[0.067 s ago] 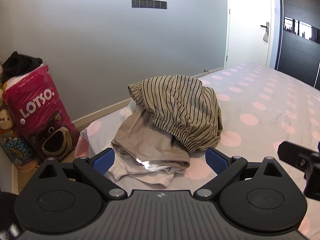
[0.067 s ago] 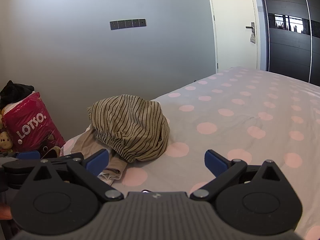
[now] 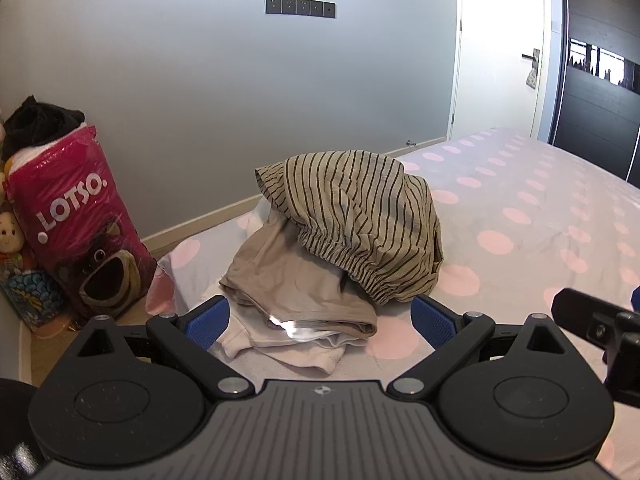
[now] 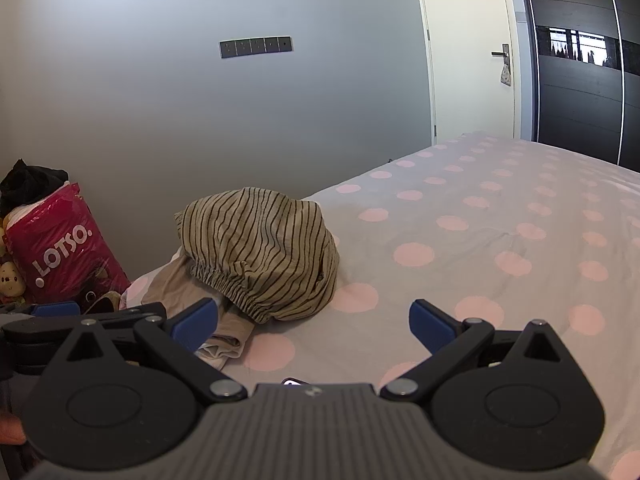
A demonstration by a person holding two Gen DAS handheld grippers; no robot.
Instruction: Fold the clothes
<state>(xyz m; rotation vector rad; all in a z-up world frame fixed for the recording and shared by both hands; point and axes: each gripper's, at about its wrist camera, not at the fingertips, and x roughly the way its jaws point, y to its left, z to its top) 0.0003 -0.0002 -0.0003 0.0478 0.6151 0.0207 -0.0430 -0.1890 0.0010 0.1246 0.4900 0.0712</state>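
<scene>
Pink Lotso bag (image 3: 76,232) stuffed with dark clothes; our left gripper (image 3: 322,316) and right gripper (image 4: 314,320) gape empty, clothes pile (image 3: 340,240) just ahead.

the bedsheet (image 3: 520,216) is pale grey with pink polka dots. on its near-left corner, a tan garment with thin dark stripes (image 3: 360,216) lies over a plain beige garment (image 3: 288,280) and a cream-white one (image 3: 280,348). at far left, a magenta bag (image 3: 72,224) carries white "lotso." lettering and a bear face. the wall (image 3: 200,100) is grey; the door (image 3: 500,48) is white. both grippers' finger pads (image 3: 208,320) are blue on black arms.
</scene>
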